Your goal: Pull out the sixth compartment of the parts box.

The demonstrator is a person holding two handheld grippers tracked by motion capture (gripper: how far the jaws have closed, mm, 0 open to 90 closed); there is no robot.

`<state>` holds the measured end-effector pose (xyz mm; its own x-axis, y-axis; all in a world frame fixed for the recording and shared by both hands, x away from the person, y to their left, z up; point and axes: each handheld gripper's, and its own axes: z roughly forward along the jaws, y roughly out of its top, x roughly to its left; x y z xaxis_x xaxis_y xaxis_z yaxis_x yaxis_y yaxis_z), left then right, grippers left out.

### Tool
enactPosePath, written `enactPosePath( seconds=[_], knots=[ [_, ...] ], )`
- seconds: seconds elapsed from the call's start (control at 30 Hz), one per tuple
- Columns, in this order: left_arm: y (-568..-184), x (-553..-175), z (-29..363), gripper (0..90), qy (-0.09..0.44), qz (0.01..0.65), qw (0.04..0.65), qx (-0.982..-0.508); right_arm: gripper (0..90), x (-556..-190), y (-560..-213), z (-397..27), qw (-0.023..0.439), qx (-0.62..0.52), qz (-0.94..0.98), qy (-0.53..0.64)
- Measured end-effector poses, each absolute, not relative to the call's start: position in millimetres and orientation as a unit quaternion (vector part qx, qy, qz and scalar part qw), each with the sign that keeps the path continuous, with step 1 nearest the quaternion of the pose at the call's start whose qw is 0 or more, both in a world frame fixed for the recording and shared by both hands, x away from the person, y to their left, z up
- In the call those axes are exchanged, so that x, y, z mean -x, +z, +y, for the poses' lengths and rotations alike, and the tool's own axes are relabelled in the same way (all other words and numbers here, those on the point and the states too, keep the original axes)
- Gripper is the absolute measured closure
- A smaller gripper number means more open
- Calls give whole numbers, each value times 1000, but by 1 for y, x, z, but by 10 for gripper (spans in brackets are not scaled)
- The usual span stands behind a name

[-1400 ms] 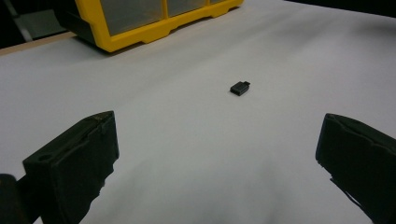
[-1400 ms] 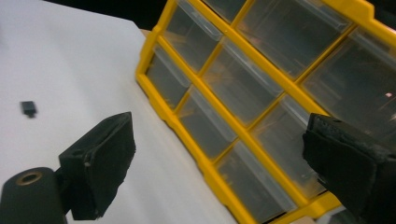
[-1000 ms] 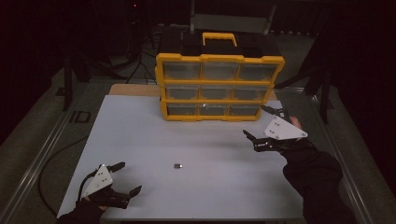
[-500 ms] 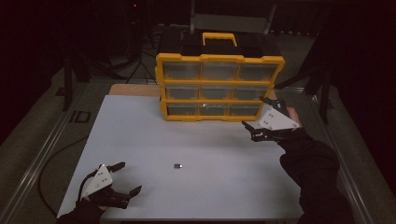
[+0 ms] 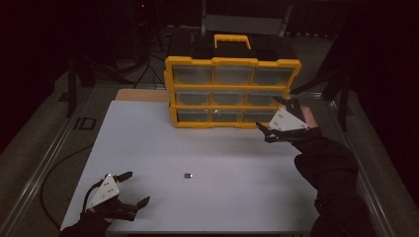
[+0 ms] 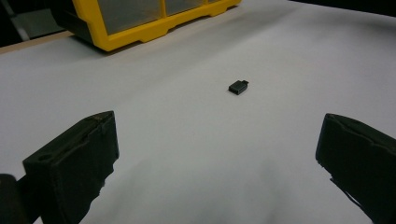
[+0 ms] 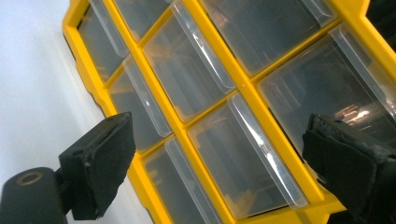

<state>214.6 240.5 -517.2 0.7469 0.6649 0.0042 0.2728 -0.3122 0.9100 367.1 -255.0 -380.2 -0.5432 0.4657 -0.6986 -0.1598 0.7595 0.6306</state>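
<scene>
A yellow organiser with three rows of clear drawers stands at the back of the white table. My right gripper is open, right in front of its lower right drawers; in the right gripper view the open gripper frames a clear drawer set in the organiser's yellow frame. A small black block lies mid-table. My left gripper rests open at the near left corner. In the left gripper view that gripper faces the block, well short of it.
The organiser has a yellow carry handle on top. A strip of wooden board shows behind the table's left side. Metal rails run along both sides. A dark-sleeved forearm crosses the table's right edge.
My right gripper has moved forward, closing in on the organiser's lower right drawers. The left gripper and the black block have stayed put.
</scene>
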Motion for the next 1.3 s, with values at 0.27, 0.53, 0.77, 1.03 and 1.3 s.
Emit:
enactPosePath(
  seconds=[0.27, 0.53, 0.77, 1.03, 1.3],
  knots=[
    [-517, -215, 241, 0, 193, 298, 506, -786, 115, -378, -381, -253, 481, -94, 812, 317],
    [-517, -215, 241, 0, 193, 297, 506, -786, 126, -388, -386, -246, 495, -66, 821, 275],
    [-517, -215, 241, 0, 191, 298, 508, -785, 139, -400, -389, -240, 495, -47, 829, 257],
    [-518, -215, 241, 0, 191, 298, 509, -785, 184, -408, -388, -230, 496, -37, 835, 236],
    [-518, -215, 242, 0, 189, 298, 510, -784, 230, -415, -390, -224, 503, -19, 838, 209]
  ],
)
